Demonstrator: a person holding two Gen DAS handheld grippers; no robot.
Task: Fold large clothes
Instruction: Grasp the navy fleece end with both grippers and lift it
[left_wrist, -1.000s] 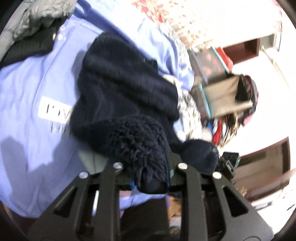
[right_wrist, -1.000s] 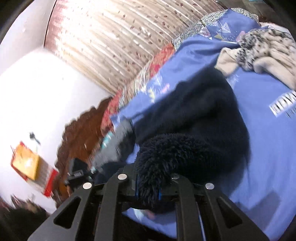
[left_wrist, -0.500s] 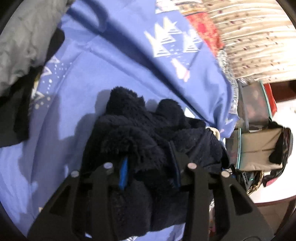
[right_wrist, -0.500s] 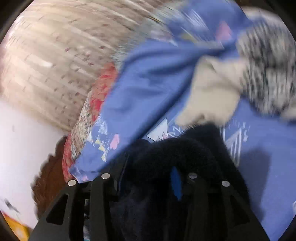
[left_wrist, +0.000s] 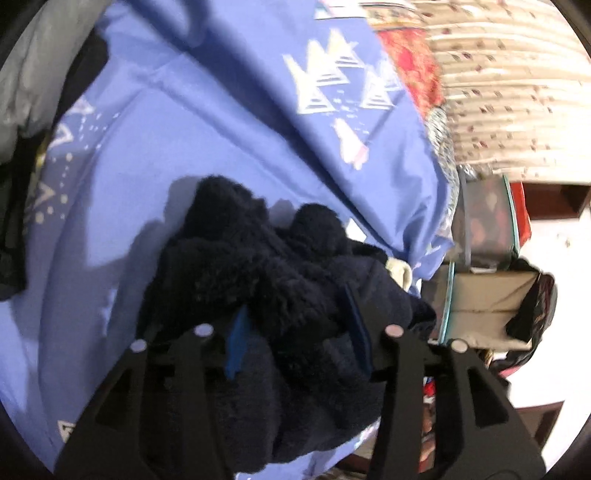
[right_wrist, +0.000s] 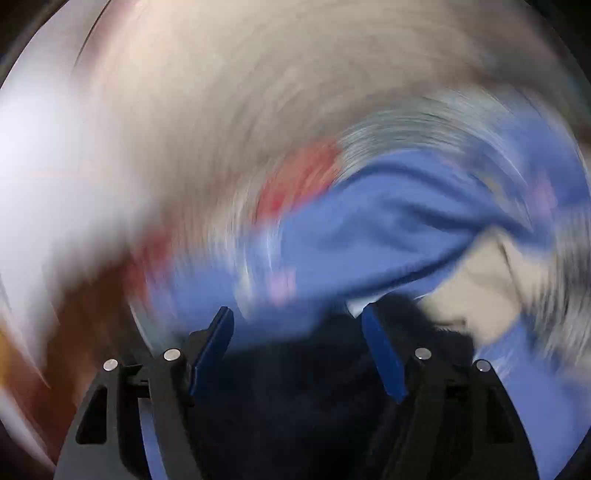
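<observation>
Blue bedsheet (left_wrist: 192, 140), both grippers releasing fleece (left_wrist: 258, 273)

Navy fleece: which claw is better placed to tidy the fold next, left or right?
Probably left. The left claw sits steady over the navy fleece bunched on the blue sheet, fabric between its just-opening jaws. The right claw, also just opening, shows a motion-blurred view, fleece barely at its tips.

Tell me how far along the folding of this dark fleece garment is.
Done: the navy fleece garment lies bundled on the blue bedsheet. In hand: both claws have just been opening; the left claw still straddles fleece, the right claw stands wide. Left: the beige and grey clothes look unfolded.
</observation>
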